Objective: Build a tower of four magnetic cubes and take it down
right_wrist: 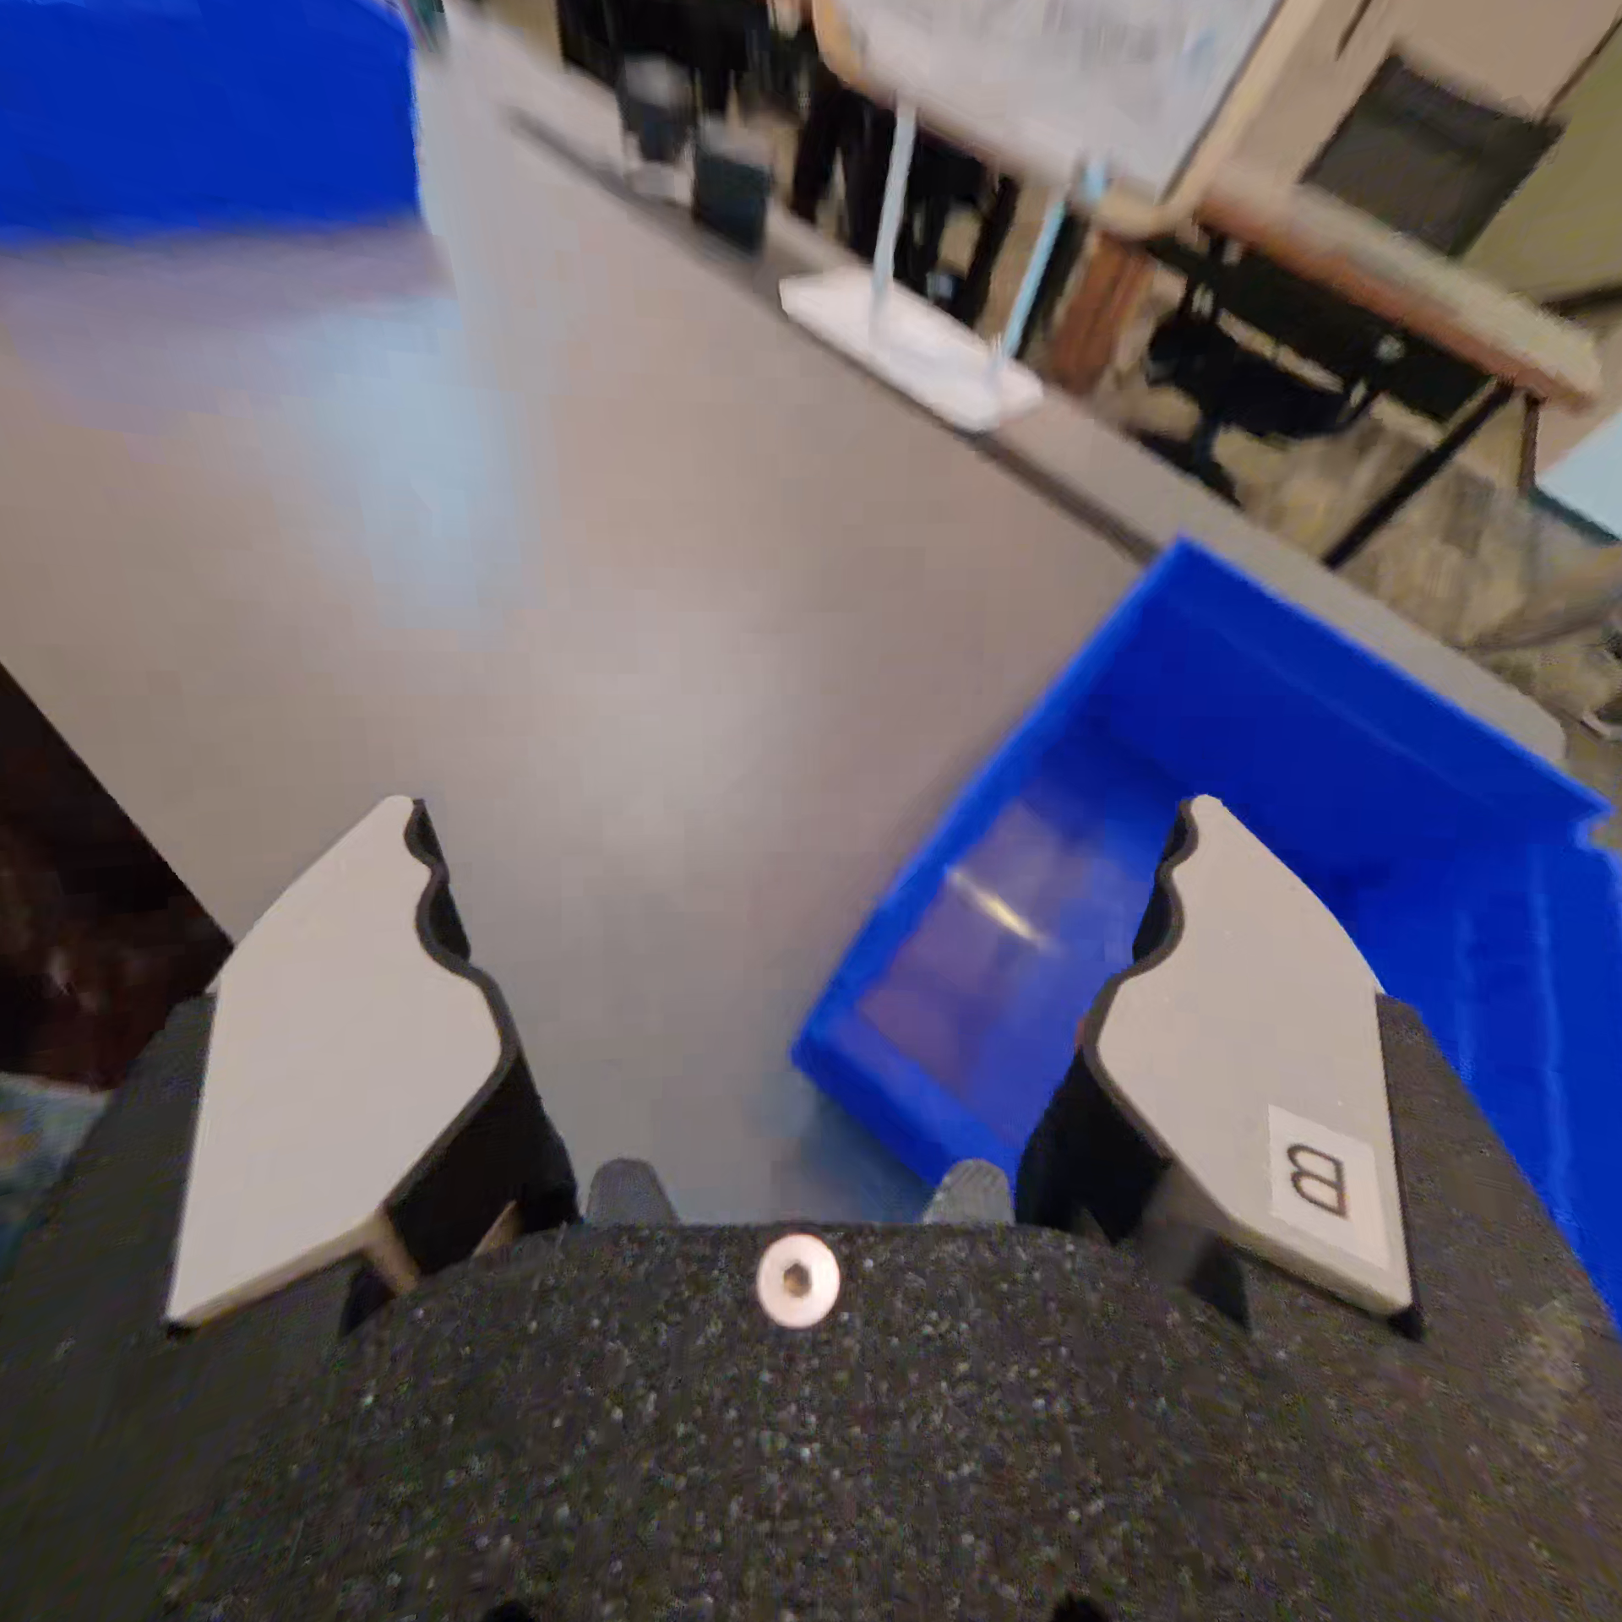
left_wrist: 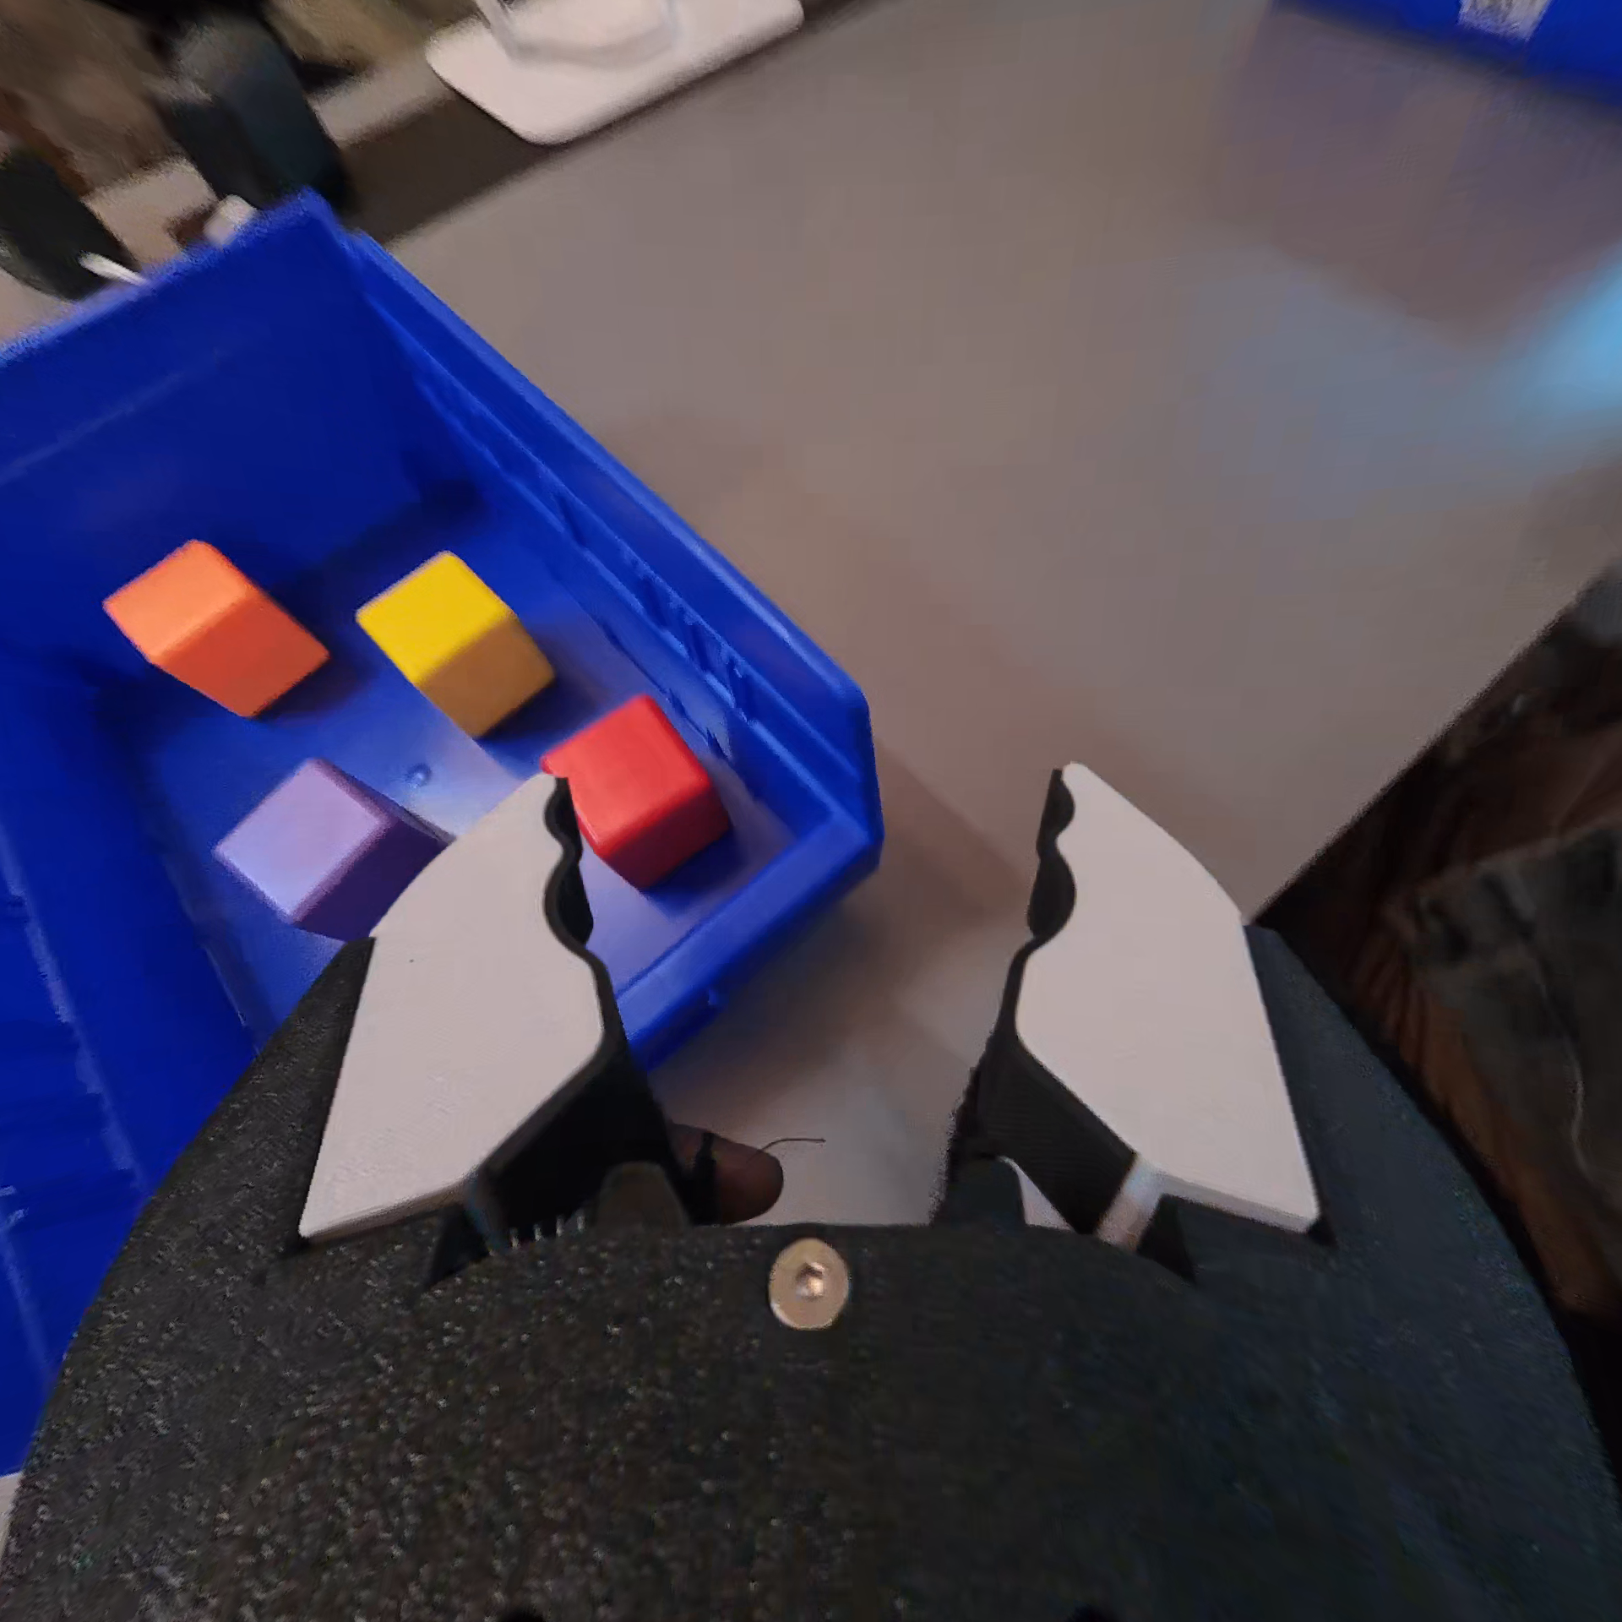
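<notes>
In the left wrist view a blue bin (left_wrist: 843, 790) sits on the grey table and holds an orange cube (left_wrist: 215, 625), a yellow cube (left_wrist: 455, 641), a red cube (left_wrist: 641, 790) and a purple cube (left_wrist: 329, 847), all apart from each other. My left gripper (left_wrist: 807, 790) is open and empty above the bin's near right corner; its left fingertip (left_wrist: 527, 816) is just in front of the red cube. In the right wrist view my right gripper (right_wrist: 803, 812) is open wide and empty over the table, beside another blue bin (right_wrist: 1229, 667) with no cubes showing in it.
The grey table (left_wrist: 1053, 439) spreads out ahead in both views. A white stand base (right_wrist: 913, 347) sits near the table's far edge. A further blue bin (right_wrist: 202, 114) is at the far left of the right wrist view. The table edge drops off at right (left_wrist: 1404, 790).
</notes>
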